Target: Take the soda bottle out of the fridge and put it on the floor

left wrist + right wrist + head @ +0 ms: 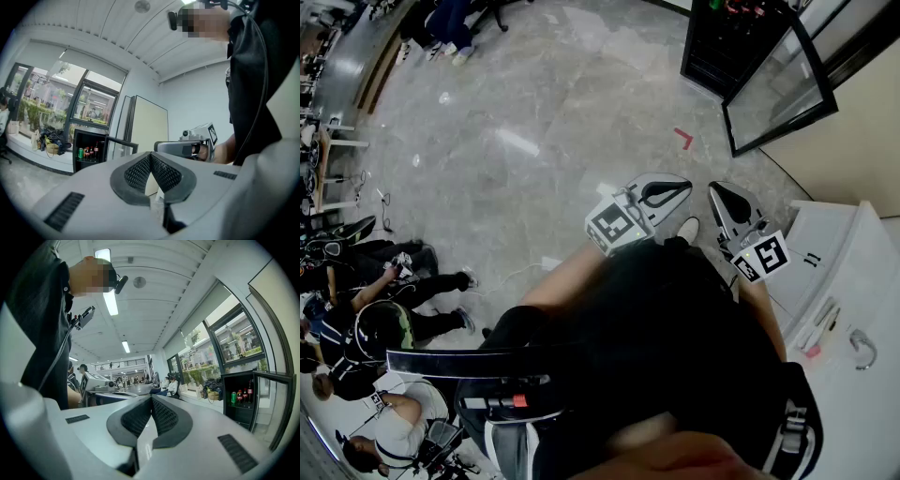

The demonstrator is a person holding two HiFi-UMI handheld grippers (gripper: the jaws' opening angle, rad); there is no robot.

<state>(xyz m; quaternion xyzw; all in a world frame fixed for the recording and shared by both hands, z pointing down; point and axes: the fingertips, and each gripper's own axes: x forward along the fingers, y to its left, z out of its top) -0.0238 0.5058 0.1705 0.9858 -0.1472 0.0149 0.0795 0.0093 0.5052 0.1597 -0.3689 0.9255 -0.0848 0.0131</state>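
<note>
Fridge point(703, 56) ahead at far right, across the floor point(534, 141) — door point(773, 94) swung open on its right side. Bottles point(92, 151) stand in a row on its shelf, can point(80, 153) leftmost. Seated people point(384, 323) far left.

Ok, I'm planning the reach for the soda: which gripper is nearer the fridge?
Right, slightly. In the head view the right gripper sits just below the fridge's open door; the left gripper is beside it, further left. Neither reaches it.
</note>
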